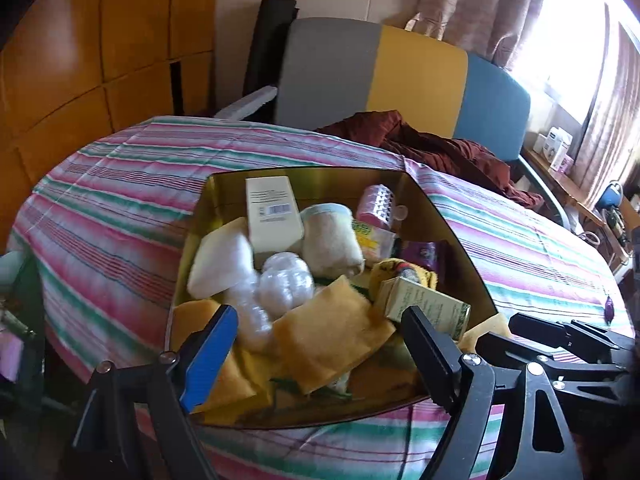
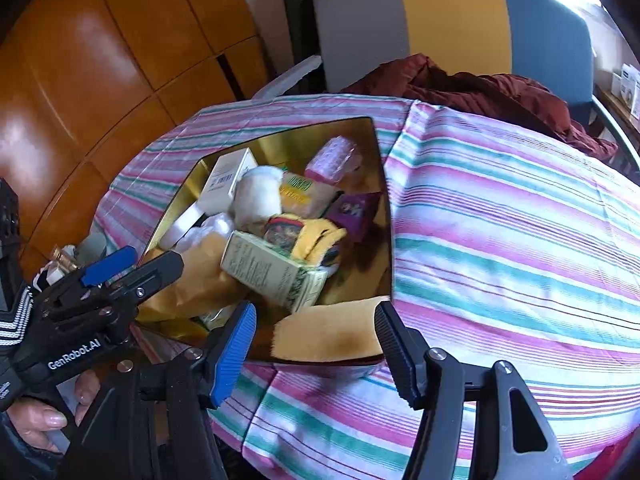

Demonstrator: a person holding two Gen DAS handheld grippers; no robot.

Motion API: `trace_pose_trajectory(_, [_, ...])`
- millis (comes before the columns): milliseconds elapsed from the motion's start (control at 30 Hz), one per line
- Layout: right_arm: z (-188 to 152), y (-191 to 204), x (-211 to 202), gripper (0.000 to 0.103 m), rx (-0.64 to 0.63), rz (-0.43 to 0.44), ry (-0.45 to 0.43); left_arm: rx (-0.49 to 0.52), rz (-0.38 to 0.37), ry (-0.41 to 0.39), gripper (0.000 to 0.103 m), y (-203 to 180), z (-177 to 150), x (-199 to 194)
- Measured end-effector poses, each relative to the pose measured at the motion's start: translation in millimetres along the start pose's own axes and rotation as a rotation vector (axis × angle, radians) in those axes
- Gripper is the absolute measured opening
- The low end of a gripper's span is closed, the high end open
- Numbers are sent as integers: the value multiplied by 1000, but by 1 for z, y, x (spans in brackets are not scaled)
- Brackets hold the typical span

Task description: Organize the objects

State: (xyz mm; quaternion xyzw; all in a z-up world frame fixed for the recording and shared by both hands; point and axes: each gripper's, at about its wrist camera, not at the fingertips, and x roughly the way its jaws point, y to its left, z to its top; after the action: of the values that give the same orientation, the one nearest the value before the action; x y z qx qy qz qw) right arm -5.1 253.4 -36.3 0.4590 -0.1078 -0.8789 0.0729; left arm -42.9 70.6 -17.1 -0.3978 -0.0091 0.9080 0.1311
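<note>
While both claws gape empty, one gold box [image 1: 452, 216] holds two yellow pads.

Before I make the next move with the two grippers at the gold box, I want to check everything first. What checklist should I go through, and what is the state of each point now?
1. Left gripper open, nothing pinched: ok.
2. Right gripper firm on the yellow pad: the pad lies between its fingers and meets the black finger, but the blue side seems apart: cannot tell.
3. Gold box sits flat on the striped tablecloth: ok.
4. Free room inside the box: things are piled up, and the green carton lies tilted on top: not ok.
5. The two grippers are apart: ok.
</note>
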Motion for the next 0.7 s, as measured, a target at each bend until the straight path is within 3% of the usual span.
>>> trace_pose_trajectory(167, [-2,12,1,62,-33,-11,-5,-5,45,-16,90,6,-2,-9])
trace_pose_trajectory(467, [-2,30,-5,74,-80,-114,-68,-23,91,-51,102,9,-5,-24])
trace_pose_trajectory(700, [-4,32,-2,75,-60,-173,-80,-21,102,-53,103,9,-12,-32])
